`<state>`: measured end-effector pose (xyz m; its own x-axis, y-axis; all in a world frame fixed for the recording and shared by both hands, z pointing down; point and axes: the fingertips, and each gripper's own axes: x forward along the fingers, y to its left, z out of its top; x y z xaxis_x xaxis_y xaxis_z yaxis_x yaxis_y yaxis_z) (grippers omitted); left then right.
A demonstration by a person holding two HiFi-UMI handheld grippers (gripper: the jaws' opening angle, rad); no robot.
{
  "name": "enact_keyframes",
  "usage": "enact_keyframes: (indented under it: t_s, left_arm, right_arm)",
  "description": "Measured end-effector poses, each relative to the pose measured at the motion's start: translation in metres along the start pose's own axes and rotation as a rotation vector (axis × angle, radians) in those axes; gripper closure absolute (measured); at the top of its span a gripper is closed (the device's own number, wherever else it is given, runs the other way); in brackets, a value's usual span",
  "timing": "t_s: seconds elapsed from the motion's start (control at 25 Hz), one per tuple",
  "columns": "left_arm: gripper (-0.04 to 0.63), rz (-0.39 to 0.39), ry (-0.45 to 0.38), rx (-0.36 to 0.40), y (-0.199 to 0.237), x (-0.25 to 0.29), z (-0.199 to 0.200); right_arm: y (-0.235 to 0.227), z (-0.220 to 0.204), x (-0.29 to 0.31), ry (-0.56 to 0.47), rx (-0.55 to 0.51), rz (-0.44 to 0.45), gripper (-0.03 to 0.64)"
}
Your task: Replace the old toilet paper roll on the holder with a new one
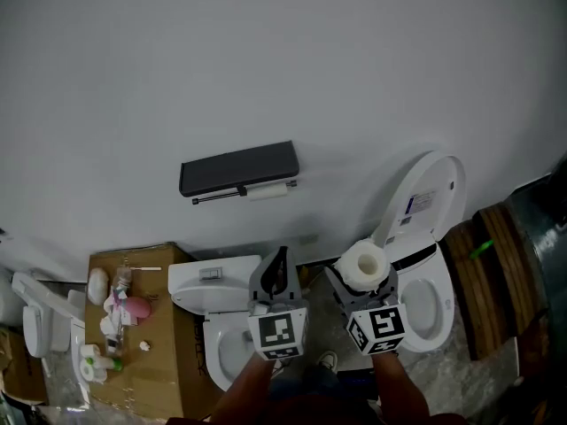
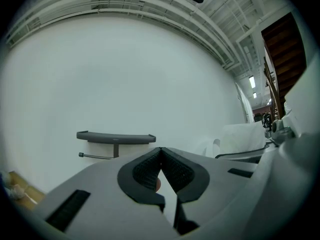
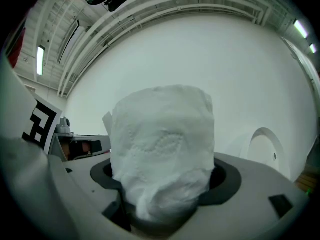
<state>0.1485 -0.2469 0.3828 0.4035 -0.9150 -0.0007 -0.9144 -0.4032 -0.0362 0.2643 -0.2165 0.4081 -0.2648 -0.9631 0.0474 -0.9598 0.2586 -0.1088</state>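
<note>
A dark shelf-type holder (image 1: 237, 168) hangs on the white wall, with a thin rod under it. The old roll (image 1: 268, 191), worn down to a slim white tube, sits on that rod. My right gripper (image 1: 364, 279) is shut on a full new toilet paper roll (image 1: 364, 265), below and right of the holder; in the right gripper view the new roll (image 3: 162, 144) fills the jaws. My left gripper (image 1: 276, 270) is shut with nothing in it, below the holder. In the left gripper view the holder (image 2: 116, 137) lies ahead, left of the closed jaws (image 2: 160, 156).
Two white toilets stand under the grippers: one (image 1: 213, 282) at the left with its tank against the wall, one (image 1: 427, 301) at the right with its lid (image 1: 430, 197) up. A cardboard box (image 1: 164, 361) with small bottles is at left. Wooden boards (image 1: 496, 273) are at right.
</note>
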Motion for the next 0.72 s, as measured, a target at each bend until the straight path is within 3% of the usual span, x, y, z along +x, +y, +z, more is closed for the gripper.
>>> enact_keyframes:
  t_s: [0.36,0.72]
  left_arm:
    - [0.58,0.036,-0.012,0.025,0.015,0.03,-0.003]
    - [0.58,0.037,-0.002,-0.016,0.049,0.078,-0.016]
  right_arm:
    - [-0.008,-0.008,0.038,0.013,0.017,0.035,0.207]
    - [-0.01,-0.008,0.095,0.027,-0.008,0.032,0.207]
